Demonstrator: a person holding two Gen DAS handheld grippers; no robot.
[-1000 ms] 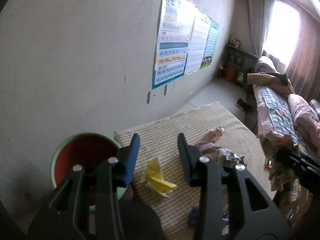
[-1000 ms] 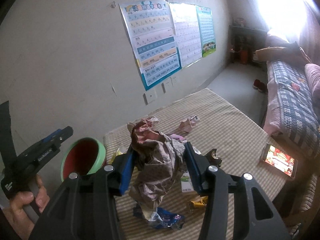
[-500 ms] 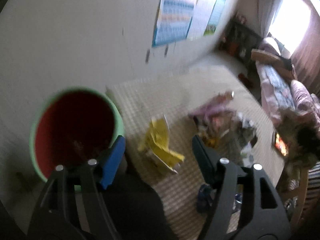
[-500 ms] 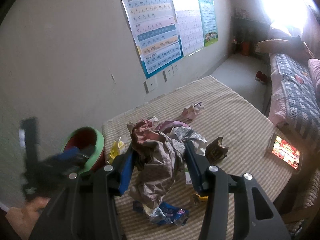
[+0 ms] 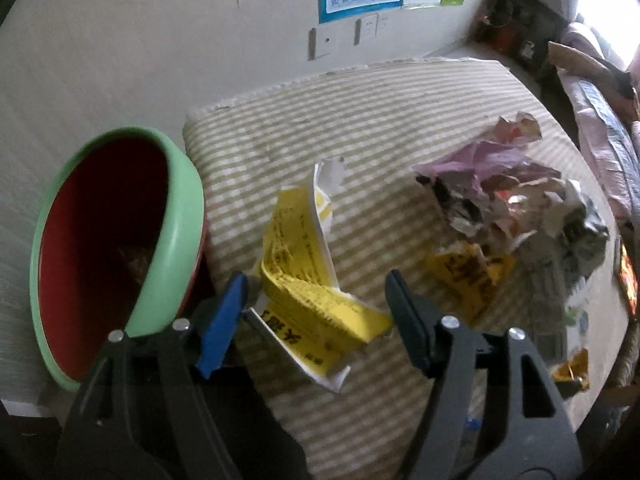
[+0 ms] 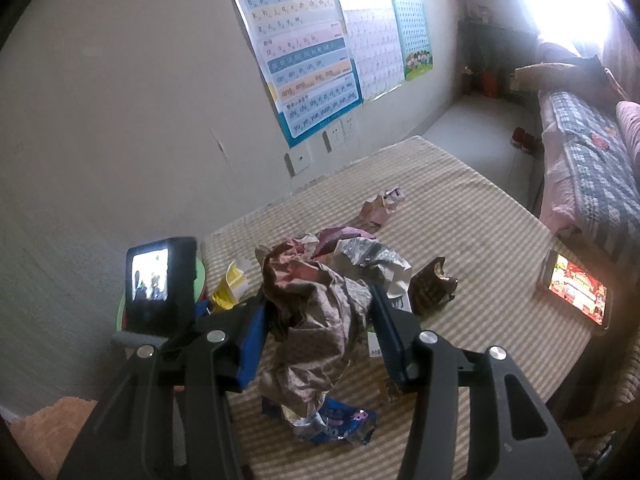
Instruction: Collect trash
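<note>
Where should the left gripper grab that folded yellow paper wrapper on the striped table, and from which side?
Take the folded yellow paper wrapper at its bunched lower fold, where the layers stack thickest. Come from above: the left gripper, jaws just opened, already straddles that fold without touching. The thin upright flap would probably bend away, and the green-rimmed red bin crowds one side of the striped table.

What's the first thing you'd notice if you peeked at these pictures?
Probably the big crumpled paper wad clamped in the right gripper above the striped table. Next, the bright yellow leaflet lying between the open fingers of the left gripper, right beside a red bin with a green rim. A glowing phone sits at the table's right edge.
</note>
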